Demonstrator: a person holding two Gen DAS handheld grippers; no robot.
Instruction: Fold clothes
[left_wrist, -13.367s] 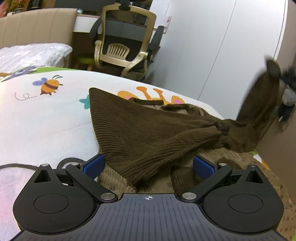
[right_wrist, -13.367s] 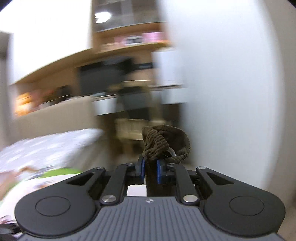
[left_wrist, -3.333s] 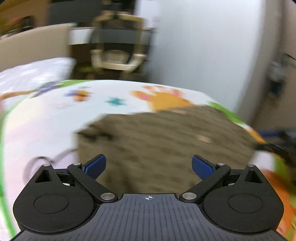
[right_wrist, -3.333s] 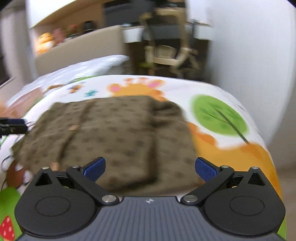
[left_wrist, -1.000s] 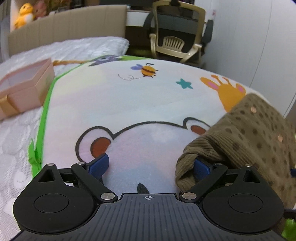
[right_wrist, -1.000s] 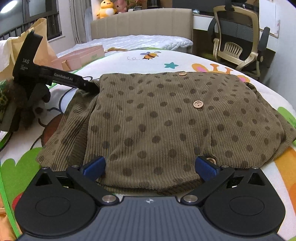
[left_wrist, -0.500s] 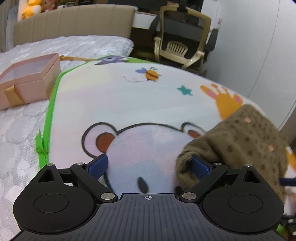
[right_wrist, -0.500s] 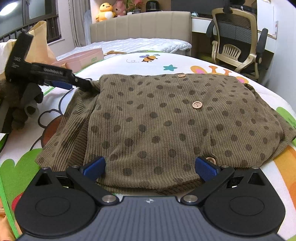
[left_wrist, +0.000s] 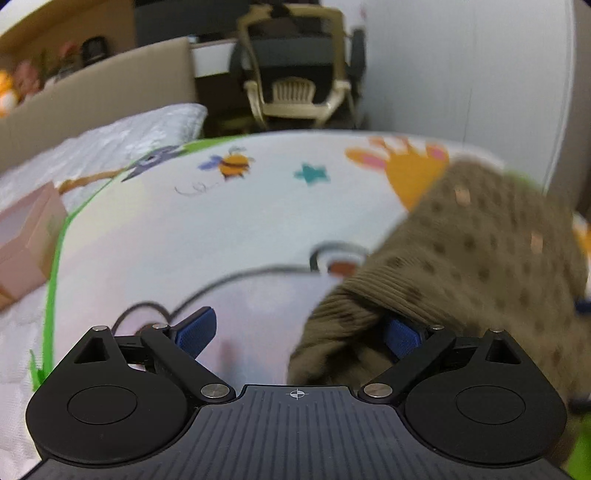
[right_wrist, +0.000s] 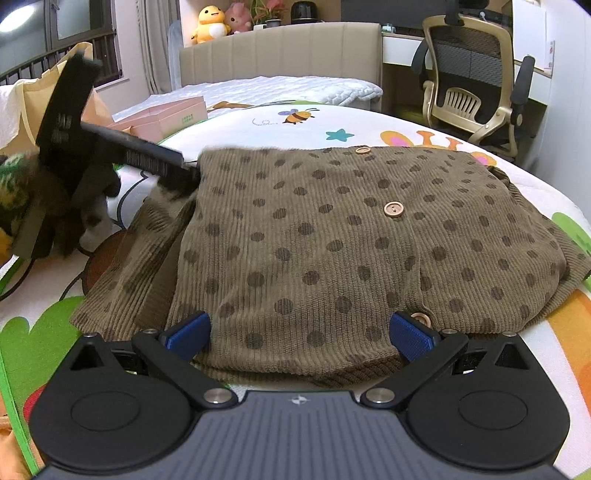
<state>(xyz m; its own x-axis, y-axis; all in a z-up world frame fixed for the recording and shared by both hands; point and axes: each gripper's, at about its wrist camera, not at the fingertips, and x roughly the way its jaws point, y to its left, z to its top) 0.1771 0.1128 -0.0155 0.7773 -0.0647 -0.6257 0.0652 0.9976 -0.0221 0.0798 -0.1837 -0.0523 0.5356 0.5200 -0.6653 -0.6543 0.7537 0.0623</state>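
A: Brown dotted cardigan (right_wrist: 332, 240)? Where now?

B: Spread flat across the middle of the right wrist view, on the cartoon play mat (right_wrist: 369, 122), buttons up. Fills the right half of the left wrist view as well.

A: Anything different from a second ago?

B: Yes. Far-left corner raised off the mat, at centre left of the right wrist view. Was lying lower half a second back. Hooked up there by the left gripper (left_wrist: 299, 332), with cloth draped over its right finger (left_wrist: 400, 338). Left view blurred now, so clearly in motion.

A: Pinched?

B: No. Fingers spread wide, nothing clamped between them; only carried on the one finger.

A: And the right gripper (right_wrist: 300, 336)?

B: Also spread, empty, low in the frame just over the near hem. Unmoved over that half second.

A: Meaning for the fold?

B: Probably the start of turning the left side in over the body. Looks barely begun: sleeve layers at lower left untidy, rest unfolded. Risky too, since cloth on an unclosed finger could slide off mid-lift.

A: Surroundings?

B: Pink box (right_wrist: 166, 116) at upper left, office chair (right_wrist: 469, 85) at upper right, well apart from the cardigan.
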